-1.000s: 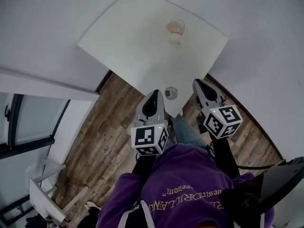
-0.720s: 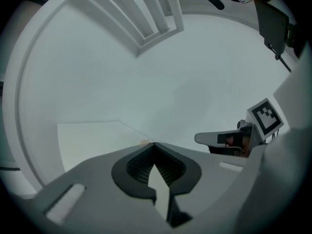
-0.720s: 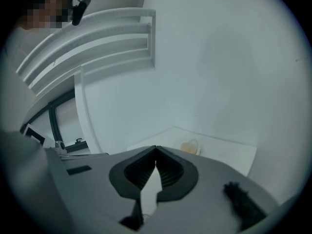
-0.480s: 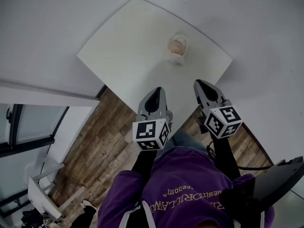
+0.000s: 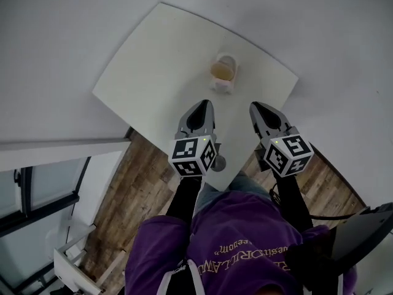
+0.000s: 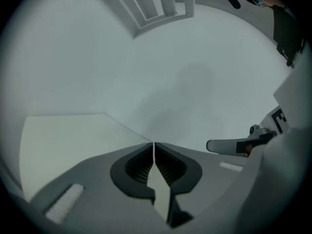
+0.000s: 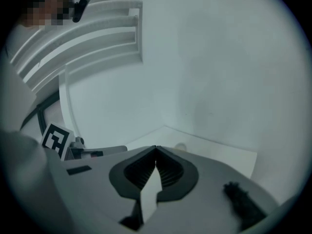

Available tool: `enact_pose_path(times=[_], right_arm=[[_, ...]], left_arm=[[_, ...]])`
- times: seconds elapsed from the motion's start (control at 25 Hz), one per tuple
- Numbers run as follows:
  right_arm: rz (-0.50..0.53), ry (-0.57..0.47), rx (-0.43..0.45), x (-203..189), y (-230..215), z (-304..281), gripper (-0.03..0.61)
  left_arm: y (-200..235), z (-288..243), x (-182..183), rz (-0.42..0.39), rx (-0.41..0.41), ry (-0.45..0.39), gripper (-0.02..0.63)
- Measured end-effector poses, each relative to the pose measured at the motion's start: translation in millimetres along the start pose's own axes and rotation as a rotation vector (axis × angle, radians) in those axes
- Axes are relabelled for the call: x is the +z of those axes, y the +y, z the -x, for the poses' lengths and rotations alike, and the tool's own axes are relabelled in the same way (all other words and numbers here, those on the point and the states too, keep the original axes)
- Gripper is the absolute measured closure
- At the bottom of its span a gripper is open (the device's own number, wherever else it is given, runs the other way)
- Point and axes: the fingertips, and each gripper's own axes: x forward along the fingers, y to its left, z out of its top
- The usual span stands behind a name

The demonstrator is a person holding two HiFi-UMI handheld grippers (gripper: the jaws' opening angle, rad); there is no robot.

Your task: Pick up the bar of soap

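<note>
Toward the far side of the desk [image 5: 141, 72] sits the bar of soap [image 5: 222, 70]. Over the desk's near part, the right claw [image 5: 254, 107] is clenched and empty. The left claw [image 5: 201, 105], also empty, is barely starting to part. Whichever claw goes in should be spread wide before it lowers squarely over the soap.

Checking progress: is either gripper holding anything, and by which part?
Nothing: left gripper and right gripper are both empty; the soap lies on the table.

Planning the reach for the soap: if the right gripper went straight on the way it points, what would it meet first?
Probably the bar of soap; the shut right gripper points toward it across the table, though its height above the tabletop is unclear.
</note>
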Motion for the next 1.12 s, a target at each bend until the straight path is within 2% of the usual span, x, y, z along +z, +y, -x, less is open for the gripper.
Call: enact_pose_path(times=[0.2,0.56,0.76,0.92,1.12], right_arm=[[0.001,0.007,-0.055,1.8,-12.4,-21.6,0.569],[-0.034,0.044,-0.127,-10.9,-27.4,-33.9,0.569],[-0.042,0.053,-0.174,-11.7,-39.7,-31.3,0.569],[-0.048,0.060,-0.192,-11.1,-50.3,-30.4,0.569],[-0.055,0.065,-0.206,-13.3,-57.8,-29.4,0.569]], left_arm=[[17.9,-49.4,-10.1,-0.011,-0.092,0.069,0.565],[45.6,-142.3,-26.0,0.055,-0.283,0.213,0.418],[56.0,-183.2,-51.3,-0.046,-0.343,0.336,0.319],[54.3,-194.3,-65.5,-0.041,-0.422,0.419,0.310],[47.3,-199.3,-72.8,-0.052,-0.462,0.449,0.324]])
